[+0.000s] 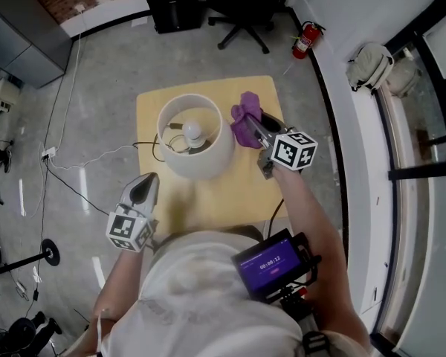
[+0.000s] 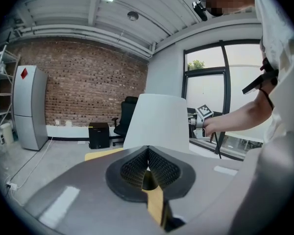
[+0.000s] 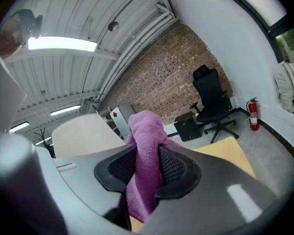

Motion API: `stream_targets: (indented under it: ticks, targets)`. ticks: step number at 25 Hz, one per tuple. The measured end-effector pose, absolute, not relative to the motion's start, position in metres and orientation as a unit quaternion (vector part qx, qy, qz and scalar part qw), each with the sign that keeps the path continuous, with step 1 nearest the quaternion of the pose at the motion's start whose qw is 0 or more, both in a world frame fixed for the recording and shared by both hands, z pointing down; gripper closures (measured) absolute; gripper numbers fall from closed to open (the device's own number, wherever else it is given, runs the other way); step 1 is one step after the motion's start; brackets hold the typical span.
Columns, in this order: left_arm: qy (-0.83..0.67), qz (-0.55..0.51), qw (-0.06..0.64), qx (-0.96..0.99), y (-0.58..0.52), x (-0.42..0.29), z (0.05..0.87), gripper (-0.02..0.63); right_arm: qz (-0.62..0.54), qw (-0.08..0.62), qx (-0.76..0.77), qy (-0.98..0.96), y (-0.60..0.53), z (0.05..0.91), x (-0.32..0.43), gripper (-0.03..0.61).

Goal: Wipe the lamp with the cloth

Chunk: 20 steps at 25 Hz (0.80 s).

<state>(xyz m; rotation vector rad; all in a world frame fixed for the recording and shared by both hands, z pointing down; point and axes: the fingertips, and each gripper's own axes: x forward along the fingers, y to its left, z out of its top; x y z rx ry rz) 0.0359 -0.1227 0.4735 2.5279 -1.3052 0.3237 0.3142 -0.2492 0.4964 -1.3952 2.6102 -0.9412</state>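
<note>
A white lamp with a drum shade (image 1: pixel 195 134) and a bare bulb (image 1: pixel 192 132) stands on a small yellow table (image 1: pixel 260 192). My right gripper (image 1: pixel 254 121) is shut on a purple cloth (image 1: pixel 244 119), held just right of the shade's rim. In the right gripper view the cloth (image 3: pixel 146 155) stands up between the pads, with the shade (image 3: pixel 83 136) to the left. My left gripper (image 1: pixel 146 186) hovers at the table's near left corner with its jaws shut and nothing between them. In the left gripper view the shade (image 2: pixel 158 124) is straight ahead, beyond the touching pads (image 2: pixel 148 168).
The lamp's black cord (image 1: pixel 143 146) trails off the table's left edge toward a floor socket (image 1: pixel 47 154). A black office chair (image 1: pixel 245 2), a black box (image 1: pixel 174 4) and a red fire extinguisher (image 1: pixel 305 40) stand beyond the table. A window wall (image 1: pixel 409 125) runs along the right.
</note>
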Motion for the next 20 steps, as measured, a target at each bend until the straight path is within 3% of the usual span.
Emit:
stream_targets:
  ticks: [5,9,17,20]
  targets:
    - [-0.469,0.105,0.121,0.868,-0.130,0.039,0.454,0.612,-0.240,0.099,-0.398,0.880,-0.268,0.395,0.305,0.449]
    - [-0.474,0.087,0.097,0.871,-0.135,0.042,0.425,0.612,-0.212,0.122,-0.343,0.907,-0.271,0.338,0.279,0.449]
    - [-0.478,0.056,0.085,0.872,-0.130,0.054,0.385,0.612,-0.217,0.042,-0.276,0.935,-0.276,0.363,0.231,0.449]
    - [-0.480,0.056,0.086,0.871,-0.126,0.053,0.384,0.612,-0.238,0.048,-0.265,0.933,-0.278,0.381,0.228,0.451]
